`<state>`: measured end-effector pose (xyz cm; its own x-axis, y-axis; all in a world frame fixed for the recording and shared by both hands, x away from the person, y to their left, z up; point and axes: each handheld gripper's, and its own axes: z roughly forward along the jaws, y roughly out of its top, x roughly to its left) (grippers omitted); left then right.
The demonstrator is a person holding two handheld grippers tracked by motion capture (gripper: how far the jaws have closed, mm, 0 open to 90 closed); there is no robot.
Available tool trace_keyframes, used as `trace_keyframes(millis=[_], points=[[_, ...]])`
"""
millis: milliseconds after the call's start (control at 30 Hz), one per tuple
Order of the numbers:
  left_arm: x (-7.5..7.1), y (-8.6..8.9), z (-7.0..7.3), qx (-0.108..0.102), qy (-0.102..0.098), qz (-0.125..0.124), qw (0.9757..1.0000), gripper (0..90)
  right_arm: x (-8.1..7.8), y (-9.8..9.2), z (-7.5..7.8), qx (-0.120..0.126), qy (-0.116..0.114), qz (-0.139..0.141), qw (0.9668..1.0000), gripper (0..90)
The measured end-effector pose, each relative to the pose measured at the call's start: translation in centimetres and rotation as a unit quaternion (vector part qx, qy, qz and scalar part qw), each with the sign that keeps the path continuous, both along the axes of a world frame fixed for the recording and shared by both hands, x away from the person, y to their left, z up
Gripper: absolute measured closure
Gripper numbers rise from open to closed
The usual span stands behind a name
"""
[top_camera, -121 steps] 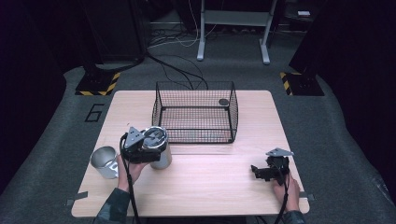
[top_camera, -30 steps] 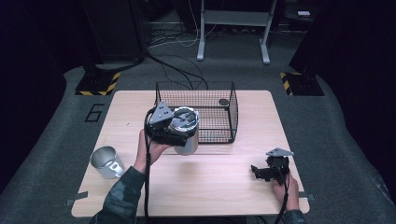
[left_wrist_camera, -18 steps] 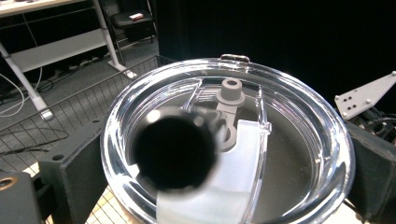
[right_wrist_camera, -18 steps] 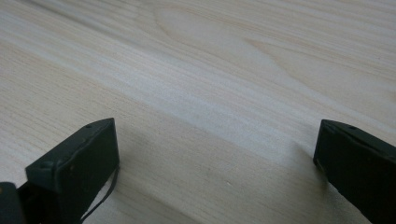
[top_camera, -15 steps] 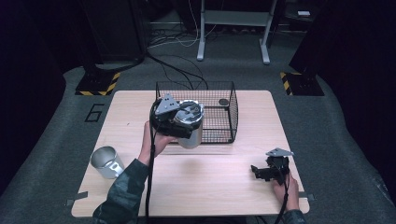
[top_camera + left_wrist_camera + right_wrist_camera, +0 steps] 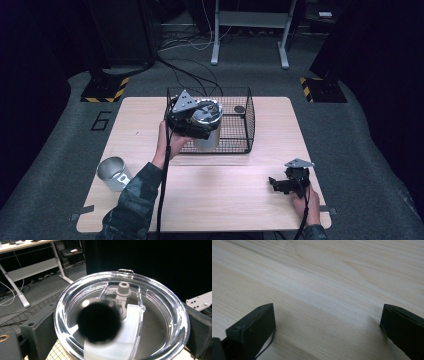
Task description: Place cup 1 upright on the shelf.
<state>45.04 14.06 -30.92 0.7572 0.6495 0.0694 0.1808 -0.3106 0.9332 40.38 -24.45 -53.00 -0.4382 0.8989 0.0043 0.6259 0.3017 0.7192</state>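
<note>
High view: the left gripper carries the lidded steel tumbler at the front-left edge of the wire basket, raised above the table, mid-transfer by the look of it. A second tumbler lies near the left edge.

Left gripper view: jaws clamp either side of the clear lid.

Right gripper view: the right gripper rests low over bare wood, jaws spread wide, holding nothing.

Next, probably clear the rim, then lower inside.
</note>
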Motion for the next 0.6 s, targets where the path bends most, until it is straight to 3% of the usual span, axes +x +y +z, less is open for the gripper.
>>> trace_keyframes(millis=[600], points=[[2.2, -1.6, 0.6, 0.002, -0.005, 0.005, 1.0000, 4.1, 0.0, 0.0, 0.0, 0.000, 0.000, 0.000, 1.0000, 0.0]])
